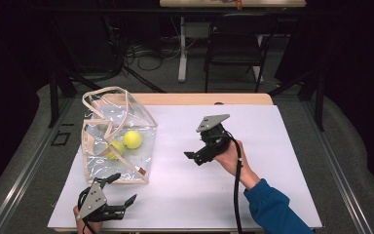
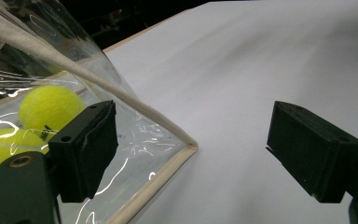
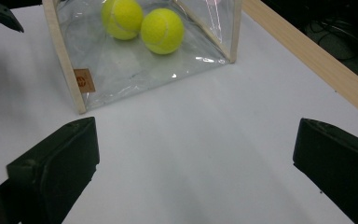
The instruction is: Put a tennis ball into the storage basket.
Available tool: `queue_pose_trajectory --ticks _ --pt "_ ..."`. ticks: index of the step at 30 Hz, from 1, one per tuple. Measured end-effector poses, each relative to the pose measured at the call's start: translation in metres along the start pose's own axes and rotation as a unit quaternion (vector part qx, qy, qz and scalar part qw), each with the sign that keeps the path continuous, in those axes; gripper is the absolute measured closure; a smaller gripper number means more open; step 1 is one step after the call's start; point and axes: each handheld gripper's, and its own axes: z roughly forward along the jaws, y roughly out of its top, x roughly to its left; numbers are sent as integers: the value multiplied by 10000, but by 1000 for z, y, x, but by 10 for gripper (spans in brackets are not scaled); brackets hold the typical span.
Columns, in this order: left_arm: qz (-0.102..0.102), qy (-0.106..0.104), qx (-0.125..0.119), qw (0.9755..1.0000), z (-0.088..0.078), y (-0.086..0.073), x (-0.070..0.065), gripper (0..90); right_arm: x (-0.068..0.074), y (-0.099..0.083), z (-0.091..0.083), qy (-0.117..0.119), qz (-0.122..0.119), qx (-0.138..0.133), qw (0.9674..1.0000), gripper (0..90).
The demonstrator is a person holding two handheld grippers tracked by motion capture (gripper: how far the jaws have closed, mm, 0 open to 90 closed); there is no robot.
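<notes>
- Where the high view looks down on the white desk (image 1: 214, 185), a clear bag (image 1: 119, 146) with beige trim stands on its left half, and two tennis balls (image 1: 132, 139) lie inside it, touching each other.
- In the same view, the left tongs (image 1: 122, 189) sit at the near left edge, just beside the bag's near corner; their jaws are spread apart and empty.
- The right tongs (image 1: 195, 157) are held above the desk's middle by a hand (image 1: 230, 157) in a blue sleeve (image 1: 272, 209), well apart from the bag, jaws pointing toward it and spread.
- In the left gripper view, the left tongs (image 2: 191, 149) stand wide apart with nothing between the pads; the bag's trimmed corner (image 2: 186, 147) lies between the jaws (nearer the left one), and the tennis balls (image 2: 51, 107) show through the clear wall behind the left jaw.
- In the right gripper view, the right tongs (image 3: 196, 158) are wide apart above bare desk; the bag (image 3: 121, 70) lies ahead, both tennis balls (image 3: 162, 31) resting side by side on its floor, and a small brown label (image 3: 84, 80) sits near its front corner.
</notes>
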Motion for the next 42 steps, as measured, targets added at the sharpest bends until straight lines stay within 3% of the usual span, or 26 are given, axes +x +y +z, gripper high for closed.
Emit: queue_pose_trajectory --ticks 18,42 --pt "-7 3 10 10000 0 0 0 159 3 -40 -24 -236 43 -61 9997 0" --pt "-11 12 27 10000 1 0 -1 159 12 -111 -46 -437 178 283 9985 0"
